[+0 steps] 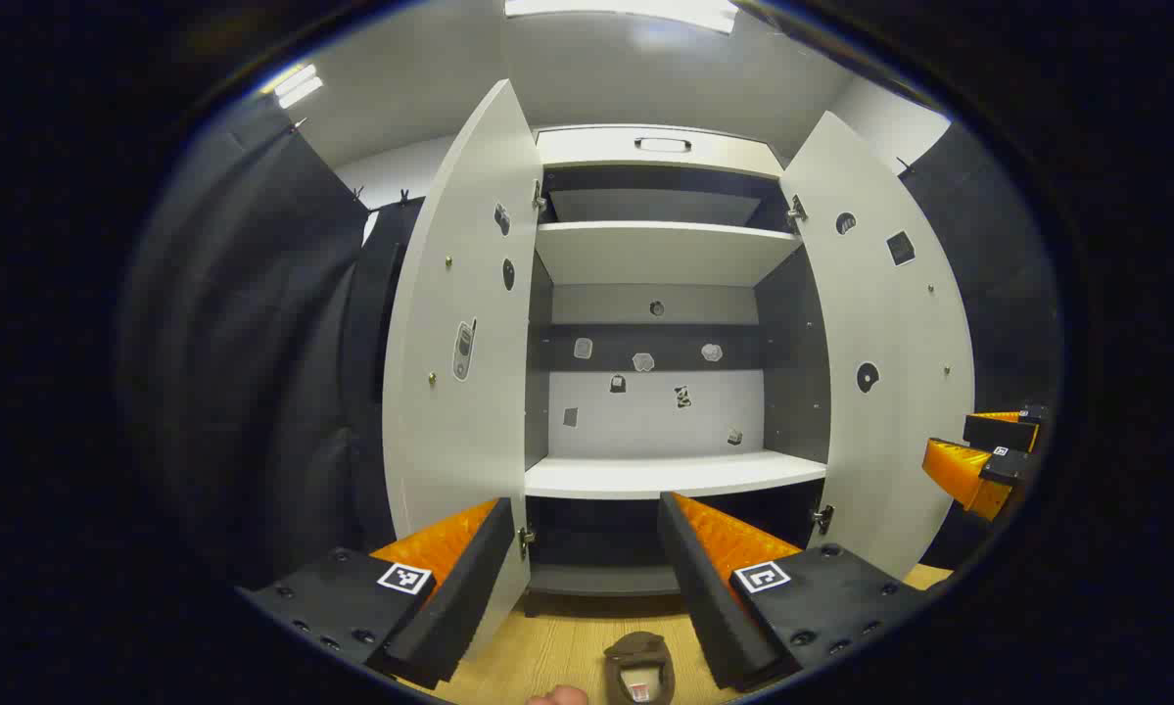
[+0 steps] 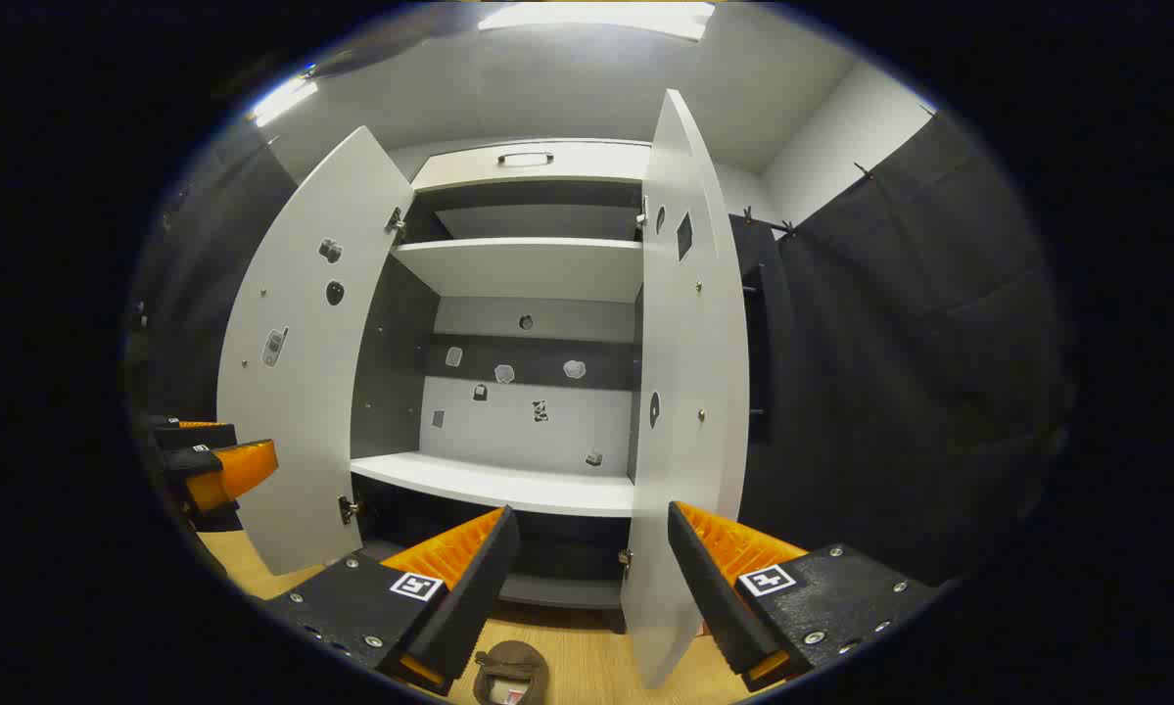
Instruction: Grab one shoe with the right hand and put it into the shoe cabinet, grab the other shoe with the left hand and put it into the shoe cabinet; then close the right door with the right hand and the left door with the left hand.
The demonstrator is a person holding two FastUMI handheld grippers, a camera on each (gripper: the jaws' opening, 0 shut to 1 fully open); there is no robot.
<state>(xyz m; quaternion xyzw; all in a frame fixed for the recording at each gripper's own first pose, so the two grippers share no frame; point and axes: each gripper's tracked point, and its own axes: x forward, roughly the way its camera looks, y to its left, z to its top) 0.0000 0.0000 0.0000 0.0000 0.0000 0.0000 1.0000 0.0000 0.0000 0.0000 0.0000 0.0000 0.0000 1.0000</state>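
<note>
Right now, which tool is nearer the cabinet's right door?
Right. The right tool sits at the edge of the right door; the left tool faces the left door, farther off.

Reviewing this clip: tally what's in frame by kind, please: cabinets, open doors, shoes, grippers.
Shoe cabinet: 1
Open doors: 2, the left door and the right door
Shoes: 1 brown shoe on the floor in front of the cabinet
Grippers: 2, the left gripper and the right gripper, both open and empty
Total: 6
</note>
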